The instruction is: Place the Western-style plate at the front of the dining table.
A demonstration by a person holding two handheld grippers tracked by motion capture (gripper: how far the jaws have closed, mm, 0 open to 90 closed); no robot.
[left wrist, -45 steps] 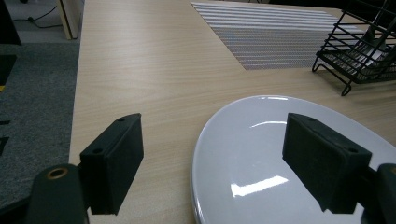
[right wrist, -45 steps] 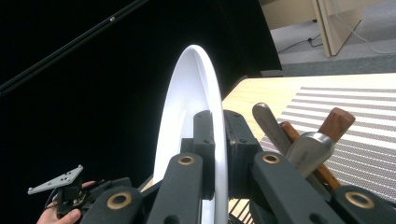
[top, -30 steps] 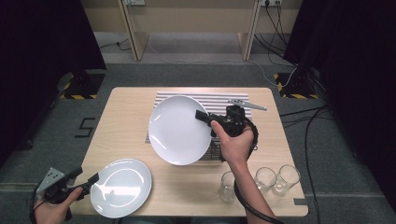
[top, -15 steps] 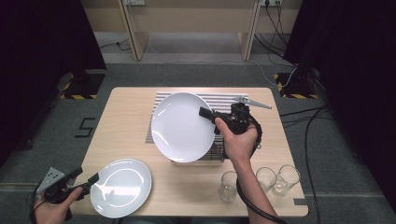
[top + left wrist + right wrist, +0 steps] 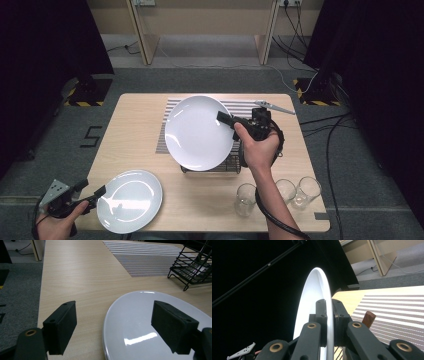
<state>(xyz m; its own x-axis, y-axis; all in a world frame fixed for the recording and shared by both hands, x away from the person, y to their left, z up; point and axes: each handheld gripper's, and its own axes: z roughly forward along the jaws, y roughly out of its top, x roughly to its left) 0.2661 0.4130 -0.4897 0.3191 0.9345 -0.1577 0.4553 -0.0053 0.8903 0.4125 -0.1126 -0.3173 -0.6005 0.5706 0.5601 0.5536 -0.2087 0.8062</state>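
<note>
- A large white plate [image 5: 199, 132] is held tilted above the black wire rack [image 5: 212, 165] and the striped mat [image 5: 250, 107]; its lower edge is seen just over the rack.
- The right gripper [image 5: 226, 120] is closed on the right rim of this plate; in the right gripper view the rim [image 5: 327, 322] is seen pinched between the two jaws, edge-on.
- A second white plate [image 5: 131, 200] is laid flat on the wooden table [image 5: 135, 130], near its front left corner.
- The left gripper [image 5: 95, 197] is held at the left edge of the flat plate [image 5: 150, 325], its jaws spread wide and nothing gripped; one jaw is seen over the plate, the other over bare table [image 5: 82, 277].
- Three drinking glasses [image 5: 285, 192] are stood at the front right of the table, well apart from both plates.
</note>
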